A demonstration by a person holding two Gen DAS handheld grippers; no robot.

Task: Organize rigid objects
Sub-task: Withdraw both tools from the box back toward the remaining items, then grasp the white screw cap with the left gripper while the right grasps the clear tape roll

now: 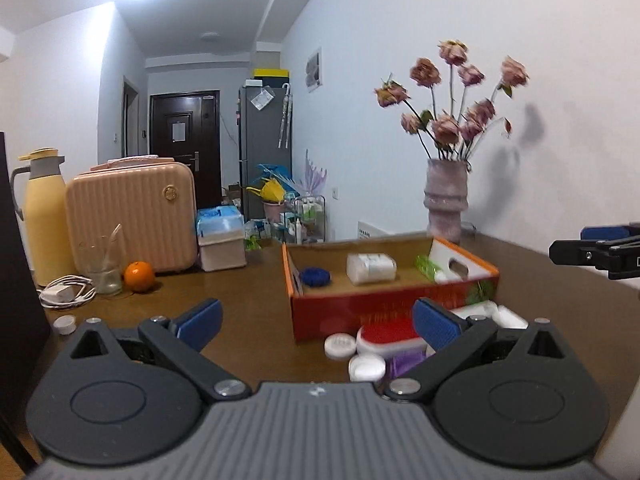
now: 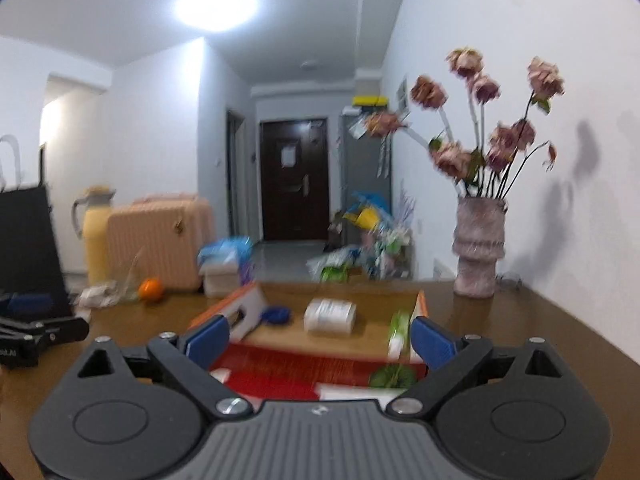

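Brown wood runs across the table (image 1: 248, 292), and on it sits an open red cardboard box (image 1: 360, 312) with a blue round piece (image 1: 316, 277), a white wrapped packet (image 1: 371, 267) and a green item (image 1: 427, 266) lying apart on its floor. The left gripper (image 1: 316, 320) hangs wide open and empty just before the box, above white lids (image 1: 340, 346) and a red-and-white case (image 1: 390, 334) crowded against its near wall. The right gripper (image 2: 320, 340) is equally spread, holding nothing, over the box's near edge.
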